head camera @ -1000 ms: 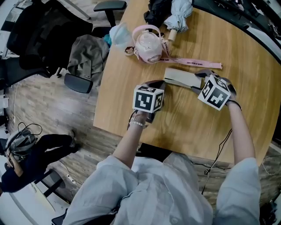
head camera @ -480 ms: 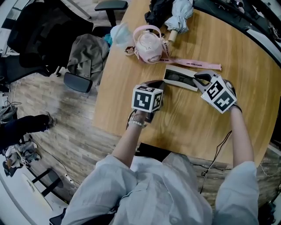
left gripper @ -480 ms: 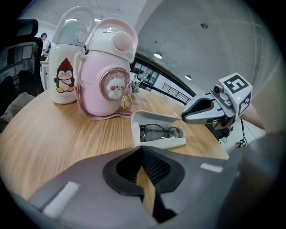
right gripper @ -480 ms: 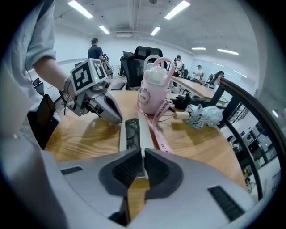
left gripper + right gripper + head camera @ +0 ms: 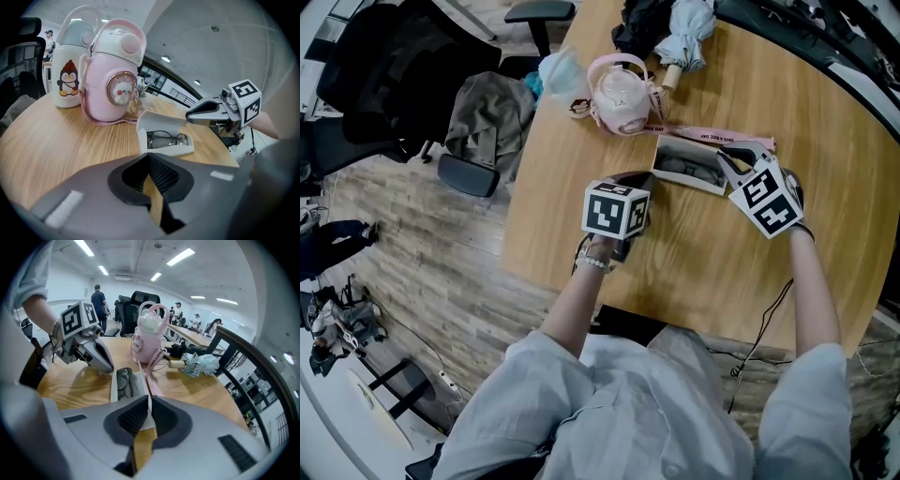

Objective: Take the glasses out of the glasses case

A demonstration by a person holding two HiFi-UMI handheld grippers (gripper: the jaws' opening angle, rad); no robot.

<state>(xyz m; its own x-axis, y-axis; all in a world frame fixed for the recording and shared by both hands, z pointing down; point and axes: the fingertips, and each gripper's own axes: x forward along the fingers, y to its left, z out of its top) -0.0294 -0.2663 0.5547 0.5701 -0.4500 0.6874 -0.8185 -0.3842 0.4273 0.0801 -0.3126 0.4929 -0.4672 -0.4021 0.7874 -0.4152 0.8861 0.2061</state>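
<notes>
Right tongs (image 5: 149, 403) just closed, now pinching lid (image 5: 143, 386) of glasses case (image 5: 686, 167), upper right-centre of head view. Glasses (image 5: 167, 139) lie inside. Left tongs (image 5: 149, 158) pressed together, empty. Advice: hold lid back steady; left spreads, takes frame at bridge.

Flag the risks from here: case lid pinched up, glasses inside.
1. The right gripper, whose jaws have just been closing, pinches only the thin edge of the lid; it could slip and drop onto the glasses.
2. The left gripper is shut and apart from the glasses case, so the base may lift or slide with the lid.
3. The pink strap lies beside the case and might snag.
</notes>
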